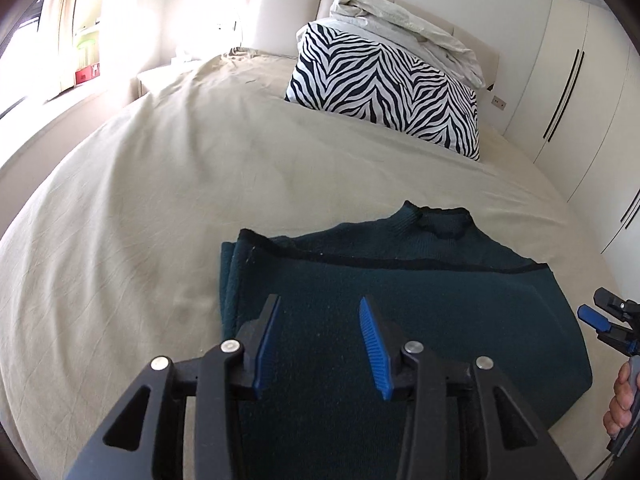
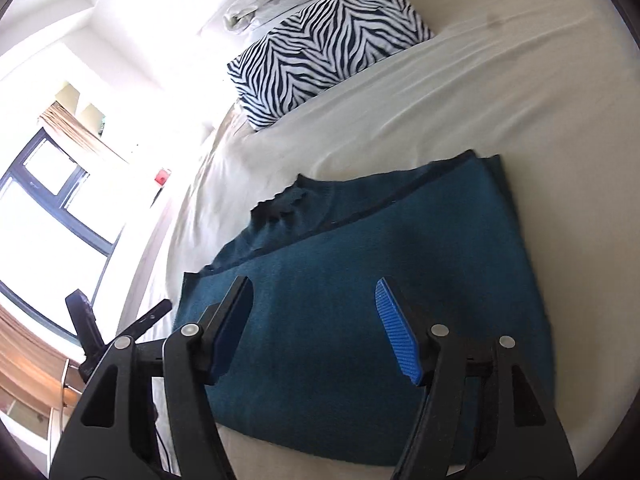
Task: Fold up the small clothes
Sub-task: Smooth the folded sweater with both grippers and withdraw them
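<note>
Dark teal knit sweater (image 1: 360, 300) lies folded flat on beige bedsheet (image 1: 160, 200), lower centre of both views, collar toward top. Left gripper (image 1: 320, 306) above sweater, jaws spread, nothing between. Right gripper (image 2: 314, 286) also spread, empty, over sweater. Zebra pillow (image 1: 384, 88) upper right of left view, crumpled white duvet (image 1: 400, 20) behind.

Both wrist views look down close — sharing the sweater (image 1: 400, 320).
</note>
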